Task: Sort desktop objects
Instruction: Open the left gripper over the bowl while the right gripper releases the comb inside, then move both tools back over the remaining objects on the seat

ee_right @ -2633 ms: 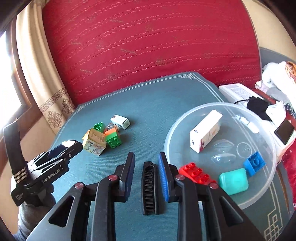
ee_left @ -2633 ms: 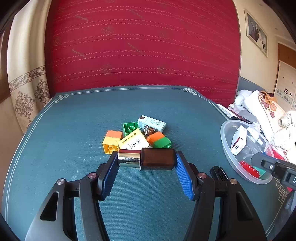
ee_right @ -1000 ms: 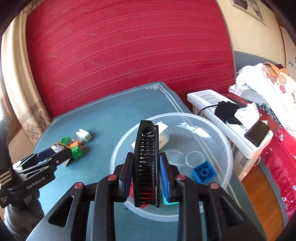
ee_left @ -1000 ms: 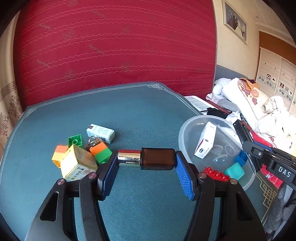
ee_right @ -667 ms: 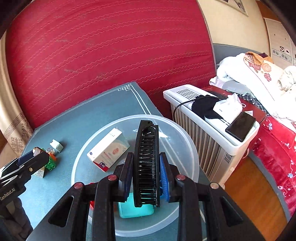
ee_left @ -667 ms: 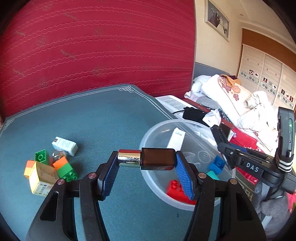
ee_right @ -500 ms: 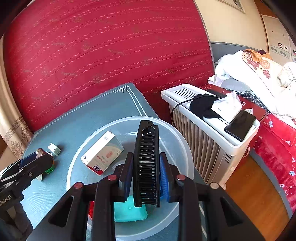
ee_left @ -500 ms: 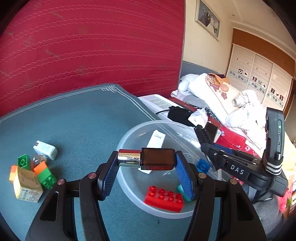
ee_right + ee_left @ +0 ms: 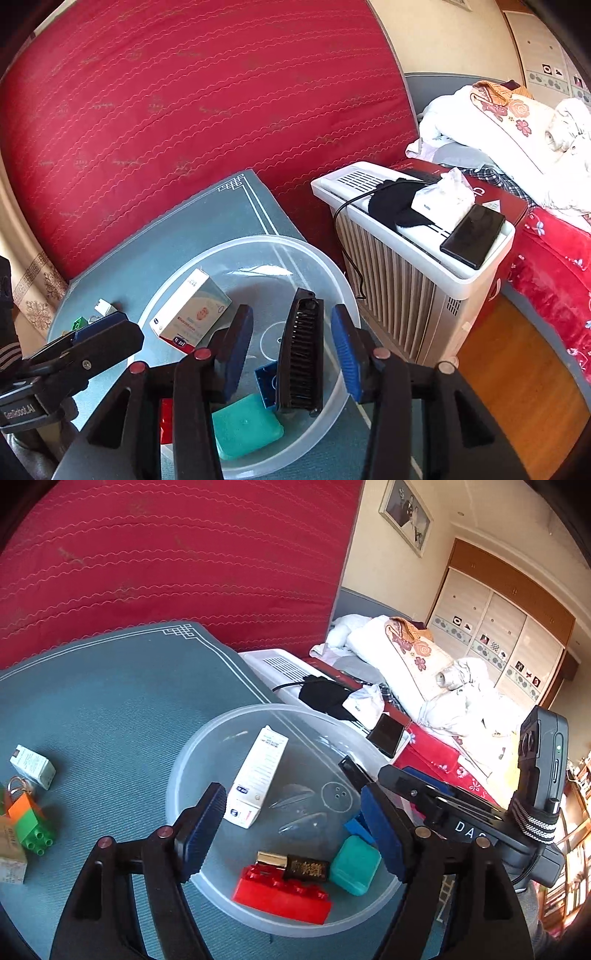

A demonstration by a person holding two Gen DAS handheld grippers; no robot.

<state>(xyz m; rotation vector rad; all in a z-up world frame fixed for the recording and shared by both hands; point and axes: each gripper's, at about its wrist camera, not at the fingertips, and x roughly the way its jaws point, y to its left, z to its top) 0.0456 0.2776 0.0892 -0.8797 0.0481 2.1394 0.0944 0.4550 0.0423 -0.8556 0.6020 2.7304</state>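
I see bright daylight; glare streaks the clear bowl (image 9: 340,280); focus is sharp at centre; fisheye bending and dark vignette crowd my edges.

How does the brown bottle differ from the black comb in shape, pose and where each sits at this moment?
The bottle is a short brown cylinder with a shiny cap; the comb is a long, flat, black, toothed bar. The bottle lies on its side, partly on the red brick; the comb stands steeply tilted between the right gripper's opening jaws, free of both pads. Both are inside the clear bowl.
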